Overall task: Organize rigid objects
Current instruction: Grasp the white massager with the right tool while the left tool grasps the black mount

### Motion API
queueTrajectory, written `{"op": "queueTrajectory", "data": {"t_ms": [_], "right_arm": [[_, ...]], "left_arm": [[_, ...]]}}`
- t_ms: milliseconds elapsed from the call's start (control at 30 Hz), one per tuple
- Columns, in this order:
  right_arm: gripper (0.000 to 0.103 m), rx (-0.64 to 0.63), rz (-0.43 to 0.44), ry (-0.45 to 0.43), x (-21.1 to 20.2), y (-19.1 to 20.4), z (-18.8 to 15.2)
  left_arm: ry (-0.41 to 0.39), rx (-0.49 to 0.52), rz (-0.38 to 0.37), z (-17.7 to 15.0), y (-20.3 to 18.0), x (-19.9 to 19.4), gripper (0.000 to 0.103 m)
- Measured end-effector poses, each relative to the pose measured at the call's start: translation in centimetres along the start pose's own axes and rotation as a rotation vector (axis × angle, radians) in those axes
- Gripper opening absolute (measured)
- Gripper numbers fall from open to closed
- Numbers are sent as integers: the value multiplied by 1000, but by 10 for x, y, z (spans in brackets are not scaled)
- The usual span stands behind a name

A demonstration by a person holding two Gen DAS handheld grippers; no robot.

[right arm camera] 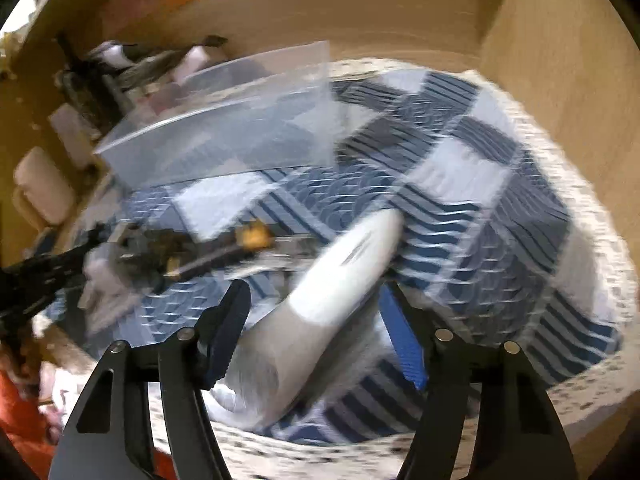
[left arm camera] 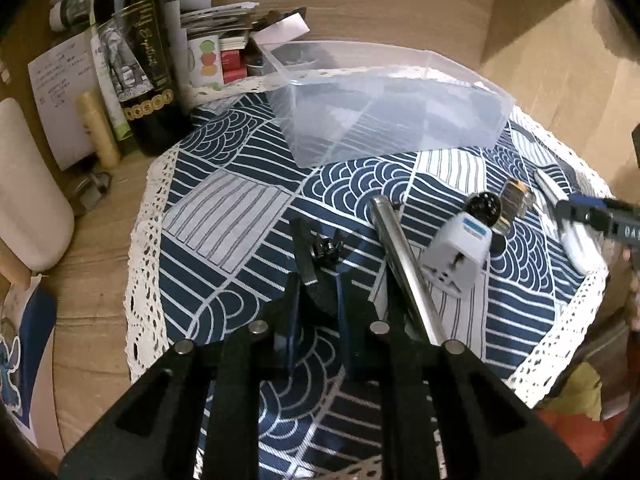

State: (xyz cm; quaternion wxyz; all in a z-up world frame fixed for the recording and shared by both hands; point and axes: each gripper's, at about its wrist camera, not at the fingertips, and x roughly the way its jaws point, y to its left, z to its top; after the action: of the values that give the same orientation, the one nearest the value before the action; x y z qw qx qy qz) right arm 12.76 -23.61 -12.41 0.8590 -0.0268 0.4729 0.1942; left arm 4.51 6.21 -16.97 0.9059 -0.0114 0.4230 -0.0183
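Note:
In the left wrist view my left gripper (left arm camera: 318, 280) is shut on a flat black clip-like tool (left arm camera: 310, 252) just above the blue patterned cloth (left arm camera: 240, 216). Right of it lie a metal rod (left arm camera: 400, 256), a white travel adapter (left arm camera: 456, 256), a black round piece (left arm camera: 484, 206) and a small glass bottle (left arm camera: 516, 198). A clear plastic box (left arm camera: 384, 100) stands behind them. In the blurred right wrist view, a white and grey cylinder (right arm camera: 332, 300) lies between the fingers of my right gripper (right arm camera: 316, 296). A gap shows at the right pad (right arm camera: 404, 344).
A dark wine bottle (left arm camera: 136, 60), papers, small boxes, a cream tube (left arm camera: 98, 128) and a white bottle (left arm camera: 28, 192) crowd the wooden desk on the left. A padlock (left arm camera: 92, 188) lies by the cloth's edge. Wooden walls close the back and right.

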Motion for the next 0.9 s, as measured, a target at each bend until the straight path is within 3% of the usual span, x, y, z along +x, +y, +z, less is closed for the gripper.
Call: {"op": "queueTrajectory", "data": {"t_ms": [67,200,267,400,500,600,667,700,900], "right_arm": [[64,18,-8,-2,-4,-8,-1],[64,-3,-45,-43,-15,1,-6],[65,-28,-43,-49,-17,14,-11],[70,-55,-57,-34,-7,30,-22],[70,-48,-97,-29,5,32,-30],[61,-62,-133,-62,3,33,-34],[45,-63,-153,-74,0,30,-37],[41,-57,-164,-79,-2,29,-38],[39,-29,-176,-134,-19,20,-41]], "left_arm": [[-4,9,10,-2,-3,-1,17],[-5,14,29,1,-7,2,41],[-4,14,43,3,-8,5,43],[-4,-13,61,8,-7,11,43],[-13,-39,57,10,-3,13,23],[-27,-47,47,8,-1,10,23],[-42,-53,54,7,0,6,23],[-56,-56,60,8,1,3,23],[-135,-62,68,17,2,-21,23]]}}
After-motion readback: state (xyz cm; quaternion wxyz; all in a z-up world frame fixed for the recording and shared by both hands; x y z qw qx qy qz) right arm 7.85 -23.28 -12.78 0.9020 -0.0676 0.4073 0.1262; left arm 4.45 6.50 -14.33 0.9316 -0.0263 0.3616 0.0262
